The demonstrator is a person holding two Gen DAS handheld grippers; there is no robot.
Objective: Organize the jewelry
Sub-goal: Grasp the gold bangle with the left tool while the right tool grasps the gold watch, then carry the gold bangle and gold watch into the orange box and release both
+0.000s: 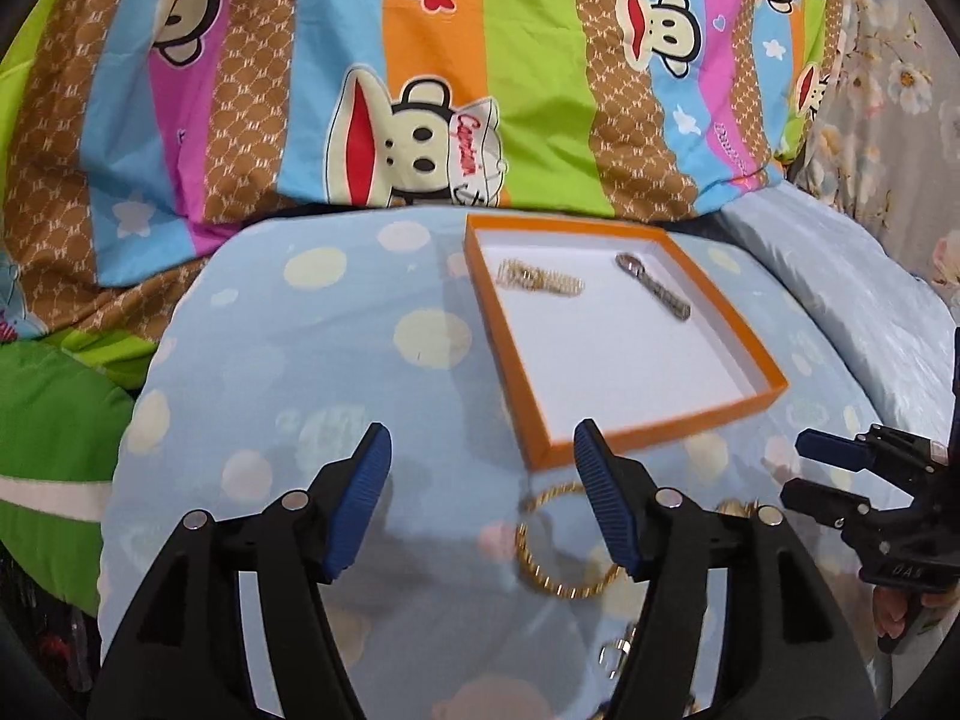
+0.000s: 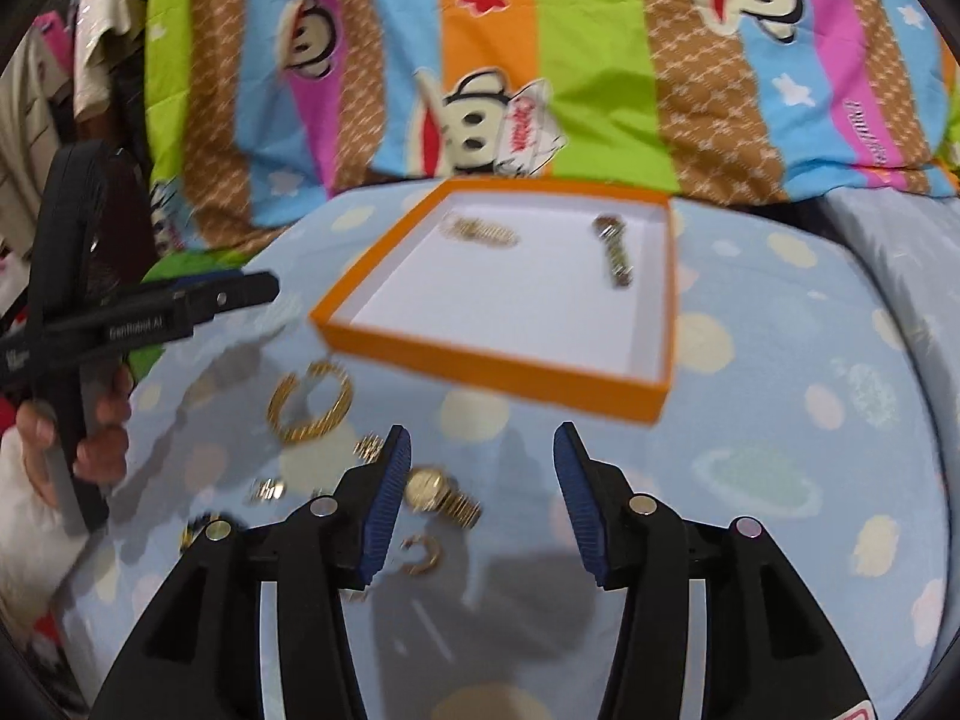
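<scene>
An orange box (image 1: 654,438) with a white floor sits on the blue spotted cushion; it also shows in the right wrist view (image 2: 492,369). Inside lie a gold chain bracelet (image 1: 540,279) (image 2: 483,232) and a silver watch (image 1: 654,288) (image 2: 613,249). A gold bangle (image 1: 549,564) (image 2: 309,405) lies on the cushion before the box. A gold watch (image 2: 441,495), a gold ring (image 2: 423,558) and small gold pieces (image 2: 267,489) lie near it. My left gripper (image 1: 483,498) is open and empty above the bangle. My right gripper (image 2: 483,498) is open and empty beside the gold watch.
A bright striped monkey-print quilt (image 1: 420,60) rises behind the cushion. The right gripper shows at the right edge of the left wrist view (image 1: 840,480); the left gripper and the hand holding it show at the left of the right wrist view (image 2: 150,312).
</scene>
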